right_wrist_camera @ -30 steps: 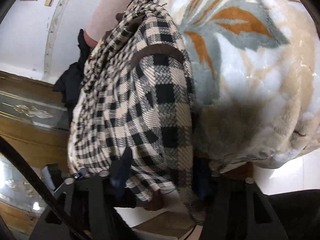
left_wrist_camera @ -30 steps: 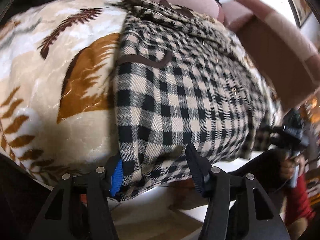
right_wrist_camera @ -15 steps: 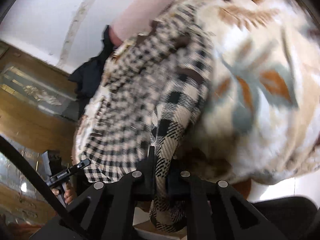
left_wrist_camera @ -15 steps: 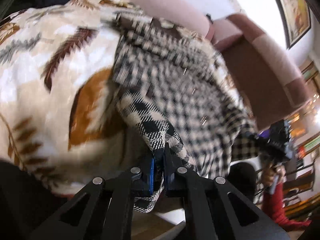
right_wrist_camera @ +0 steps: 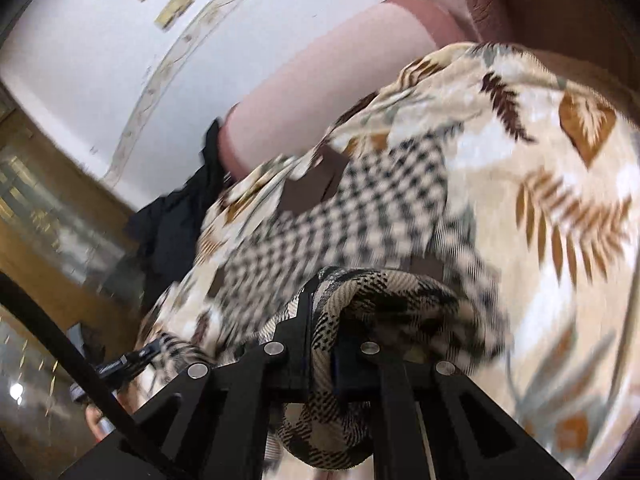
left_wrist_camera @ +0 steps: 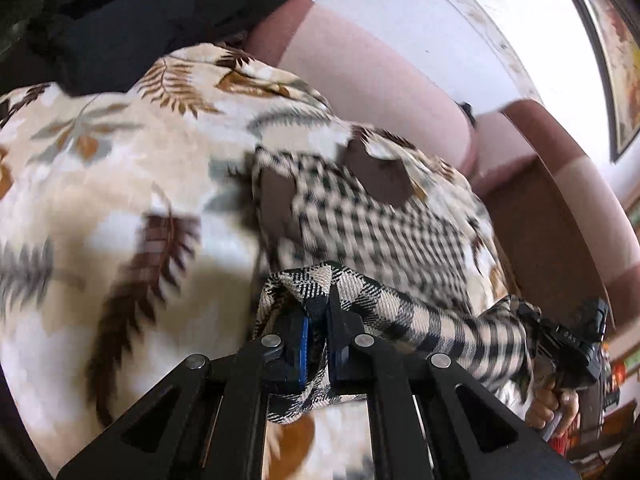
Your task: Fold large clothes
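Observation:
A black-and-cream checked garment point(left_wrist_camera: 384, 236) with brown trim lies on a leaf-print blanket point(left_wrist_camera: 100, 184) over a sofa. My left gripper point(left_wrist_camera: 318, 322) is shut on the garment's near hem, which bunches over its fingers and stretches off to the right. In the right wrist view the same garment point(right_wrist_camera: 360, 216) spreads across the blanket point(right_wrist_camera: 560, 200), and my right gripper point(right_wrist_camera: 322, 336) is shut on another part of the near hem, with cloth hanging down between the fingers. The lifted hem spans between the two grippers. The other gripper and a hand show at the right edge point(left_wrist_camera: 572, 344).
A pink sofa backrest point(left_wrist_camera: 380, 72) and a brown armrest point(left_wrist_camera: 560, 220) border the blanket. A black cloth point(left_wrist_camera: 120, 20) lies heaped at the sofa's far left. A wooden cabinet with glass point(right_wrist_camera: 52, 208) stands to the left in the right wrist view.
Both grippers went from open around the garment's near hem to shut on it. Both then rose and moved forward over the sofa, lifting the hem off the blanket's front edge.

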Demonstrator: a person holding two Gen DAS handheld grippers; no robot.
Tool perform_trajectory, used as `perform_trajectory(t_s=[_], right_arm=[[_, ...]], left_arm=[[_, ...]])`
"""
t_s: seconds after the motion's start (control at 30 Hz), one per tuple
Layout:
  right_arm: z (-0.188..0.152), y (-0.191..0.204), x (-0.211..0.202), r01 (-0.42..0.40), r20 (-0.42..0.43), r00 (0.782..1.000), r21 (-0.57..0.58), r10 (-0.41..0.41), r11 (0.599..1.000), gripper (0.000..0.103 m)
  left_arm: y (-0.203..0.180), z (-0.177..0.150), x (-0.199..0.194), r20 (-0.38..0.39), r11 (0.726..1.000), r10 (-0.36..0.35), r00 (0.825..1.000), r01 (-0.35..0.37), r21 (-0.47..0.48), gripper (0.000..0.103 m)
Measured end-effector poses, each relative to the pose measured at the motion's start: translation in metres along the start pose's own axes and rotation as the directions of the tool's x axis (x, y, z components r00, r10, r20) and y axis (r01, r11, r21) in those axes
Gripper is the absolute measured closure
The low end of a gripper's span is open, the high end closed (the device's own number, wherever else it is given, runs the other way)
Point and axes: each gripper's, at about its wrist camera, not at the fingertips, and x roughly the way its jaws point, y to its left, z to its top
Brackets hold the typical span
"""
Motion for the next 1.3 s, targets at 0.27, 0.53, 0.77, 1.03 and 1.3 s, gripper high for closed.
perform_trajectory(t_s=[0.27, 0.53, 0.77, 1.03, 1.3], right_arm=[[0.048, -0.049, 0.080, 0.149, -0.018, 0.989, 0.108, -0.148, 0.983, 0.094], [0.090, -0.078, 0.119, 0.116, 0.010, 0.993, 0.240, -0.122, 0.964, 0.093], [0.104, -0.088, 0.151, 0.083, 0.025, 0.995, 0.298, -0.094, 0.951, 0.052], [0.112, -0.039, 0.115, 0.157, 0.161, 0.971, 0.138, -0.178, 0.978, 0.041], [0.094, 0.010, 0.095, 0.296, 0.228, 0.935, -0.075, -0.272, 0.952, 0.036]], left_arm=[[0.011, 0.050, 0.073, -0.027, 0.999, 0.039, 0.999, -0.039, 0.010, 0.097], [0.022, 0.092, 0.109, 0.001, 0.998, -0.038, 0.999, 0.038, -0.049, 0.096], [0.045, 0.111, 0.122, 0.000, 0.960, -0.210, 0.978, 0.206, -0.190, 0.093], [0.032, 0.112, 0.099, 0.041, 0.956, -0.218, 0.975, 0.221, -0.192, 0.084], [0.020, 0.106, 0.073, 0.077, 0.948, -0.255, 0.964, 0.265, -0.176, 0.042]])
